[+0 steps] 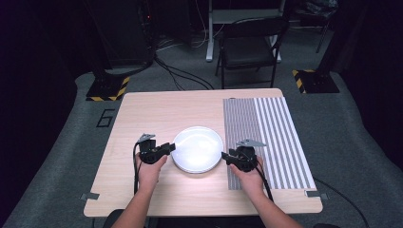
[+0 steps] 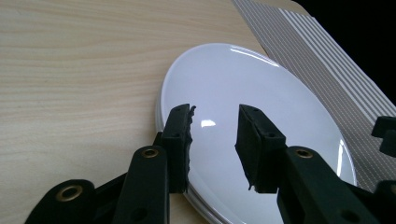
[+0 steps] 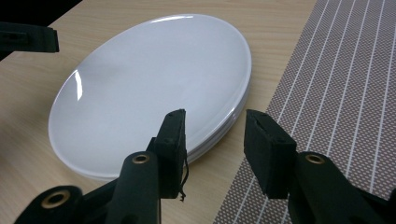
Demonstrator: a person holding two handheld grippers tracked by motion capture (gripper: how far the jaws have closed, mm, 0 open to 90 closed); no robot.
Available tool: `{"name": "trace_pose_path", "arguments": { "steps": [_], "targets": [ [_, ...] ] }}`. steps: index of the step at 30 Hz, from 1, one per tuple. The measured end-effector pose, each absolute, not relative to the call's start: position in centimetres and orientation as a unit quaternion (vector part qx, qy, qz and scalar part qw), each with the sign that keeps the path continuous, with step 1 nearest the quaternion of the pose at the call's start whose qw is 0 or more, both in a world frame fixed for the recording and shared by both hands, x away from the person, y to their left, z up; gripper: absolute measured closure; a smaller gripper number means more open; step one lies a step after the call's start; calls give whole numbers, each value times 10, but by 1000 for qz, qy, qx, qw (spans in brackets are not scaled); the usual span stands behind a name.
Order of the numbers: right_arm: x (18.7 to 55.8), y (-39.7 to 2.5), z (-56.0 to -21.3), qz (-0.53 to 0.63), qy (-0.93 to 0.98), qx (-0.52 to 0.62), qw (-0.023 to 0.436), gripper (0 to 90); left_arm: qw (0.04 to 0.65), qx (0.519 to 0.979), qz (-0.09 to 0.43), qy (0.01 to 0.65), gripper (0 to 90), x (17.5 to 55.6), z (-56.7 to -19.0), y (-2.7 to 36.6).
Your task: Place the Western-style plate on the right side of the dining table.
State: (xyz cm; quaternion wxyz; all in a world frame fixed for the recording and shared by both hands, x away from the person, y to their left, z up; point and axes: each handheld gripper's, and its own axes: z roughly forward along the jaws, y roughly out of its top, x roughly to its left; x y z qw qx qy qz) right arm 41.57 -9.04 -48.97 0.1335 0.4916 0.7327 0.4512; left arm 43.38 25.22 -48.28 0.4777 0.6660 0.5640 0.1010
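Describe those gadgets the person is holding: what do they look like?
Each hand holds a black two-jaw gripper: the left gripper and the right gripper. Each carries a grey three-cornered plate on top and trails a black cable. The jaws are blocky with brass-coloured rivets. The forearms are bare, no sleeves.

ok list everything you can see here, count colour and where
plates: a stack of at least two, white, middle of the table between the two claws
placemat: one, grey and white striped, right part of the table
table: one, light wood, centre of the room
chair: one, black, on the floor beyond the table
stand bases: two, black with yellow-black hazard stripes, on the floor at the far left and far right of the table
left claw: one, black, jaws open at the left rim of the plates
right claw: one, black, jaws open at the right rim of the plates, beside the placemat edge
hands: two, each holding a claw, coming in from the near edge
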Motion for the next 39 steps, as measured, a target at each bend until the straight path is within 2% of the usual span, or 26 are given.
{"name": "trace_pose_path", "arguments": {
  "steps": [7, 19, 39],
  "targets": [
    [426, -83, -491, 459, 716, 510, 124, 617, 494, 639, 85, 584, 690, 435, -488, 259],
    [432, -77, -493, 475, 687, 533, 136, 636, 512, 598, 65, 613, 711, 434, -499, 259],
    [441, -78, -504, 467, 676, 557, 123, 601, 503, 581, 28, 640, 732, 442, -515, 264]
  ]
}}
